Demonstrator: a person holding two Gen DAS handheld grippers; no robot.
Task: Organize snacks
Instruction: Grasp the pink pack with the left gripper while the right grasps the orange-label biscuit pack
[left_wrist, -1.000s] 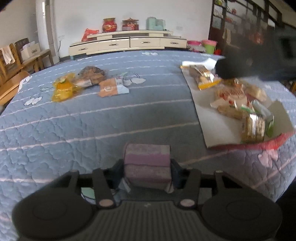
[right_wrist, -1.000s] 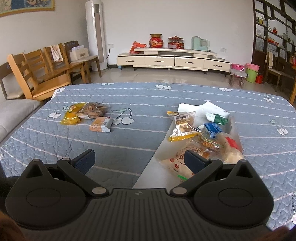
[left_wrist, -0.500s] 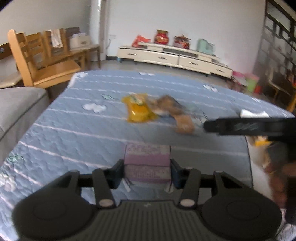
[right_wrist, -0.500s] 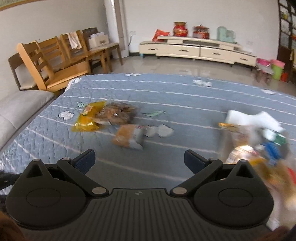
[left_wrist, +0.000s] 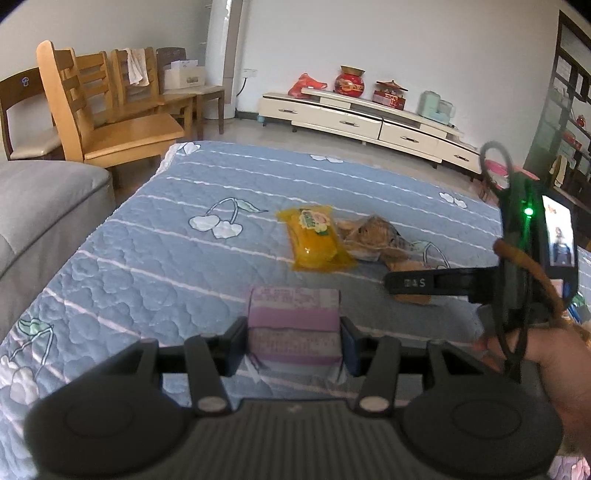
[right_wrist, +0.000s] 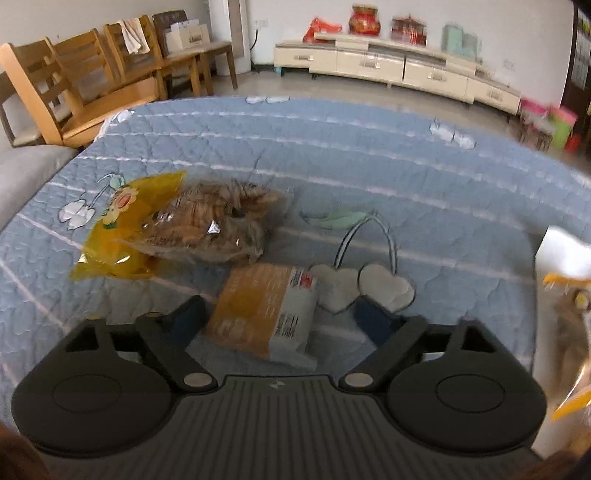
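— Jaws, left gripper (left_wrist: 293, 341)?
— Clamped on a purple packet (left_wrist: 294, 325), held above the quilted surface (left_wrist: 155, 258).
— Right gripper (right_wrist: 275, 319)?
— Jaws closing around an orange packet (right_wrist: 264, 312) lying near a yellow packet (right_wrist: 122, 229) and a clear biscuit bag (right_wrist: 218, 229); pads not yet touching.

Matte black left gripper (left_wrist: 293, 330): two round housings, a ribbed centre plate, silver screws at the finger pivots, blue-faced pads. Same build on the right gripper (right_wrist: 277, 317). From the left wrist view, a lit screen, a green lamp, looped black cable and white lettering on one finger (left_wrist: 413, 283) of the right device.
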